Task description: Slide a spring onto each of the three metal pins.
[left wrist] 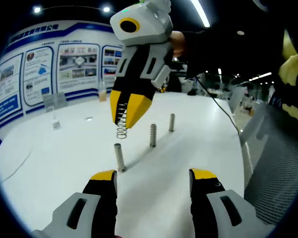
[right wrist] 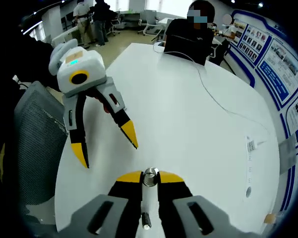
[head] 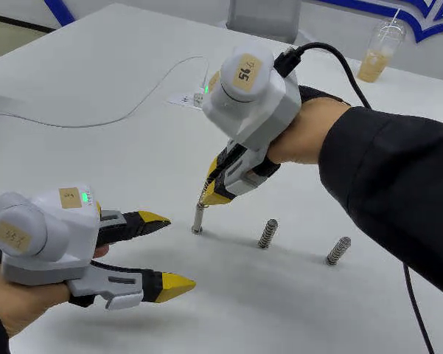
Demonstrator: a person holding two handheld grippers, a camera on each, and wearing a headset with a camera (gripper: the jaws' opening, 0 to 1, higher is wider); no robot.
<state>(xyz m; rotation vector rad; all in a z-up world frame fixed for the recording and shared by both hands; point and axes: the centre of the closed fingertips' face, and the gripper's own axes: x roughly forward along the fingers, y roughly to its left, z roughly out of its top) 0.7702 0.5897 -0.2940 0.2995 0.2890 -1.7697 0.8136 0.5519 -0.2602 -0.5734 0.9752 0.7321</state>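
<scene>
In the head view the left gripper (head: 166, 251) sits low at the left side of the white bench (head: 74, 177), held in the left hand (head: 22, 302). Its two yellow-tipped jaws are spread wide with nothing between them, and they point toward the row of pins. Behind it a thin white cable (head: 118, 118) trails across the bench top.

Just right of the upper jaw tip stands the bare pin (head: 197, 219), upright on the bench with no spring on it. Directly above it the right gripper (head: 210, 195), gripped by the right hand (head: 306, 133), points steeply downward. Its jaws are pinching a spring (left wrist: 121, 121). In the left gripper view this spring hangs out below the yellow tips, and its lower end is just above the top of the bare pin, not yet slid over it. In the right gripper view the upper end of the coil shows clamped between the two yellow tips.

Further right on the bench stands the second pin (head: 267, 233), already wrapped in a spring. The third pin (head: 338, 251) stands beyond it, also wearing one. The three pins form a loose line, each clearly apart from the next.

A dark sleeve (head: 391, 184) crosses the right side of the head view. At the far right back of the bench stands a clear plastic cup (head: 379, 51) holding an orange-brown drink.
</scene>
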